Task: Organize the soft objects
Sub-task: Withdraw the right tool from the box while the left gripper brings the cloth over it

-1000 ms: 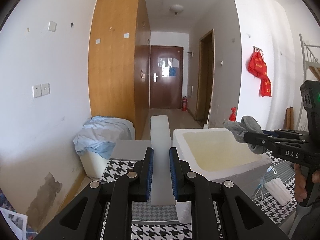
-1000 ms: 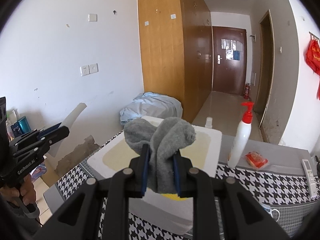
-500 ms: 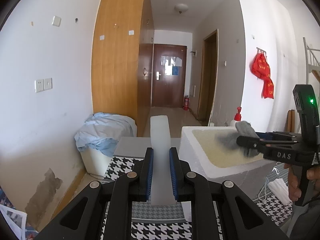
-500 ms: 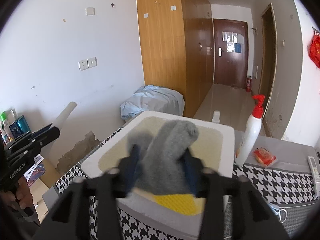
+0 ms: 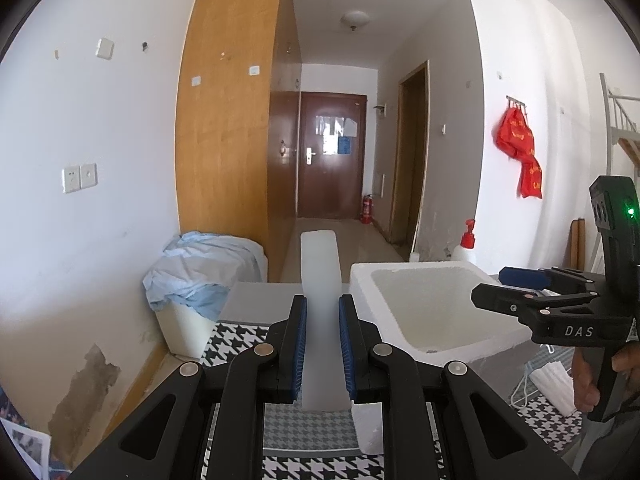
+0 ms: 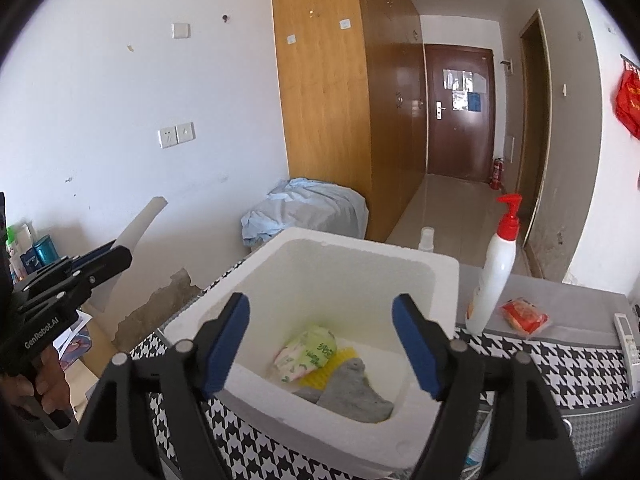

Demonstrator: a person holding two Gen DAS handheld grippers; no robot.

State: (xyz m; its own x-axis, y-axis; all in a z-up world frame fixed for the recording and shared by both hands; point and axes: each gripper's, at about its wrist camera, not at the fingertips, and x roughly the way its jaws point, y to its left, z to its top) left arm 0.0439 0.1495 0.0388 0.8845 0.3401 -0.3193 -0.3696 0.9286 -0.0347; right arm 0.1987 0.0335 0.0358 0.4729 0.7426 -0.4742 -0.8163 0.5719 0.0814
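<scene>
A white foam box (image 6: 280,280) stands on the houndstooth table; it also shows in the left wrist view (image 5: 360,276). Inside it lie a grey sock (image 6: 348,392), a green-patterned soft packet (image 6: 308,354) and a yellow sponge (image 6: 320,376). My right gripper (image 6: 320,344) is open and empty above the box's near rim; it shows from the side in the left wrist view (image 5: 496,286). My left gripper (image 5: 322,344) is shut on a long white foam slab (image 5: 320,280), the box lid held edge-on, left of the box. It also shows in the right wrist view (image 6: 116,256).
A white pump bottle with a red top (image 6: 494,276), a red snack packet (image 6: 524,318) and a remote (image 6: 626,332) lie right of the box. Face masks (image 5: 554,384) lie on the table (image 5: 236,344). A bin covered by blue cloth (image 5: 204,276) stands by the wall.
My right gripper carried the grey sock over the box, opened and let it drop inside. My left gripper kept its hold on the white slab.
</scene>
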